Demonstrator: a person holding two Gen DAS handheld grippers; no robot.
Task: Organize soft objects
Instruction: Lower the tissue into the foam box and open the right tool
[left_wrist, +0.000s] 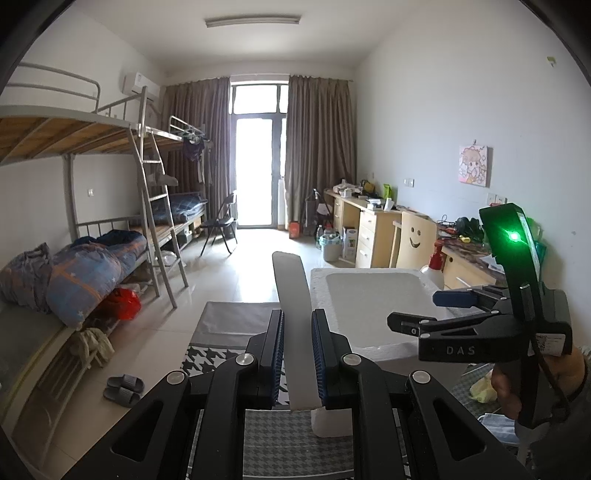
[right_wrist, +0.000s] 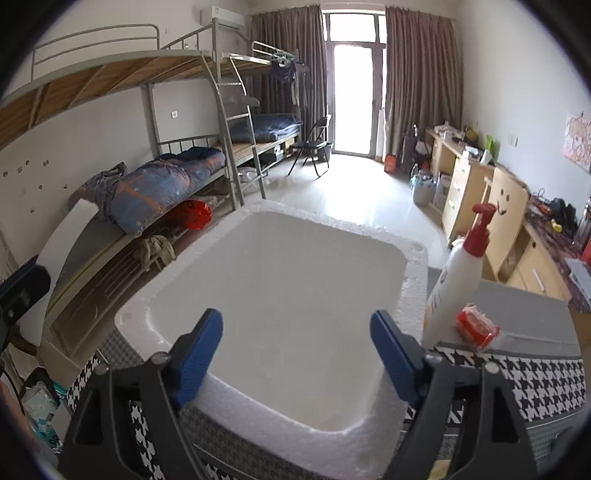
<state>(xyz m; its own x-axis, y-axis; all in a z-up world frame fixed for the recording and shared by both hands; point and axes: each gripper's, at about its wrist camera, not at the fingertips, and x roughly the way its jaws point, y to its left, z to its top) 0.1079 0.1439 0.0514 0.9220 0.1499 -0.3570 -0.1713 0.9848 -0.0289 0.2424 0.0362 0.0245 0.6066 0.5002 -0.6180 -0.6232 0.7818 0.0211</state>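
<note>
**Two grippers, one open box: the lid stands on edge at the left, the empty jaws hang over the near rim**

Two tools flank a white foam box (right_wrist: 280, 295) that sits on a houndstooth-covered surface (right_wrist: 546, 384).

At the left, the left gripper (left_wrist: 297, 362) is clamped narrowly on a flat white foam lid (left_wrist: 291, 295). The lid stands on edge between the pads, its long axis running away from the camera toward twelve o'clock, just beside the box's left wall. In the right wrist view the same slab shows at nine o'clock, well clear of the cavity.

Moving right, the box is open and looks bare inside; no soft thing shows in it. Its long axis runs from six toward twelve o'clock.

The right gripper (right_wrist: 295, 354) hangs over the near rim with its jaws spread wide and nothing between them; the blue pads straddle the cavity's near edge without touching foam that I can make out.

Further right, at three o'clock, a white pump bottle (right_wrist: 458, 273) with a red top leans against the box's right wall, and a small red packet (right_wrist: 476, 328) lies just beside it on the cloth. The empty right gripper is the nearer to that packet.
</note>
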